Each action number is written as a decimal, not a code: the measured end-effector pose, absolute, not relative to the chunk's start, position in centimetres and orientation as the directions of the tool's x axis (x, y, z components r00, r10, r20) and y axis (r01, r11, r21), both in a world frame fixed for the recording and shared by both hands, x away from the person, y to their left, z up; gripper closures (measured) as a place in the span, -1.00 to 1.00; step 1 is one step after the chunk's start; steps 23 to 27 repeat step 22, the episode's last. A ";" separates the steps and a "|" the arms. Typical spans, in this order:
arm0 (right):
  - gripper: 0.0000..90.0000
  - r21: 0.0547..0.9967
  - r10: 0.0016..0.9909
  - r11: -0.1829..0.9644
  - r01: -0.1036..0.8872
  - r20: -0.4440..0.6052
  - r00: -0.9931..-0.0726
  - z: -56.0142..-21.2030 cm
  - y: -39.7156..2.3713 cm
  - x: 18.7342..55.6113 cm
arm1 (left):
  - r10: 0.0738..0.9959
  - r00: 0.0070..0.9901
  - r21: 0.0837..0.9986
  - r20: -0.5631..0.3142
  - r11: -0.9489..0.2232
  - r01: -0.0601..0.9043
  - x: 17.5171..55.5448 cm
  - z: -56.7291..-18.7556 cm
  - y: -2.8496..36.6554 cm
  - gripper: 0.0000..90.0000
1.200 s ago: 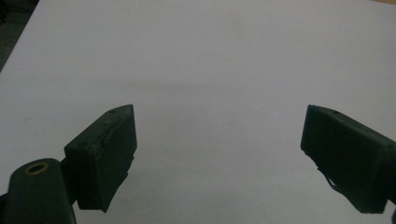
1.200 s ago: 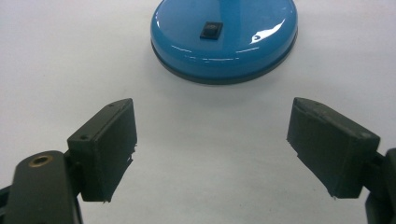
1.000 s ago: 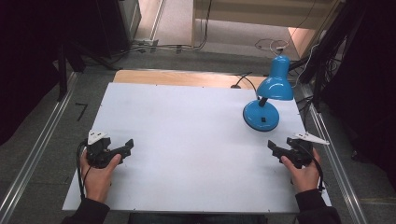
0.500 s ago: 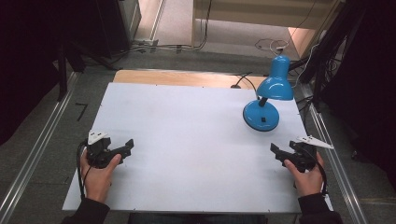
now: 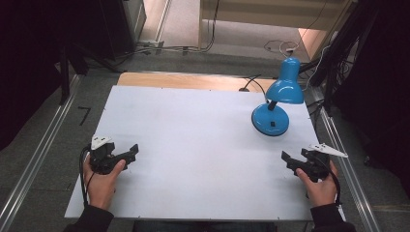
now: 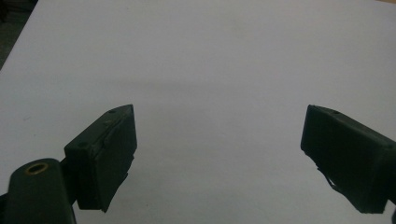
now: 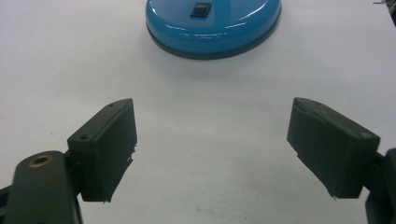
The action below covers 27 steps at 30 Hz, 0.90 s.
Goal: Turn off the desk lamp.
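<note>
Down at the near edge, well short of the lamp (image 5: 275, 104), both forearms come in low over the table (image 5: 193, 125), sleeves dark at the cuffs. The left hand (image 5: 100, 181) sits far across from the lamp, near the table's left border, palm wrapped round the left gripper (image 5: 131, 151), knuckles up, jaws aimed forward and a little inward; its grey plate tops the body and a cable loops back past the wrist. In the left gripper view those jaws stand wide apart with bare white surface between them, nothing pinched. Over to the lamp's side: the right hand (image 5: 320, 186) rests near the right border, nearer the person than the lamp, wrist straight, holding the right gripper (image 5: 286, 158) with its jaws turned inward toward the middle of the table. The right gripper view looks straight at the lamp's round blue base, its black switch on top, and the jaws are spread wide, clear of the base, gripping nothing. Further out, the lamp stands upright on the far right part of the table, shade tipped down above its base, cord running off past the far edge toward the wooden strip (image 5: 188, 80).
</note>
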State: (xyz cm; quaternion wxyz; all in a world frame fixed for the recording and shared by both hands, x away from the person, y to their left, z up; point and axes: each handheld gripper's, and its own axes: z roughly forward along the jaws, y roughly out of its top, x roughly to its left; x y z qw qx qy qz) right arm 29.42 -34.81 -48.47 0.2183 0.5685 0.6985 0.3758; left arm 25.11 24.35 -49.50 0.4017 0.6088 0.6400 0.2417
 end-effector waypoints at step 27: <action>-0.70 0.772 0.980 0.075 0.631 0.062 -0.191 -49.0 -37.3 28.1 | 0.976 0.044 0.789 -0.213 0.145 0.598 25.1 -49.8 24.6 -0.74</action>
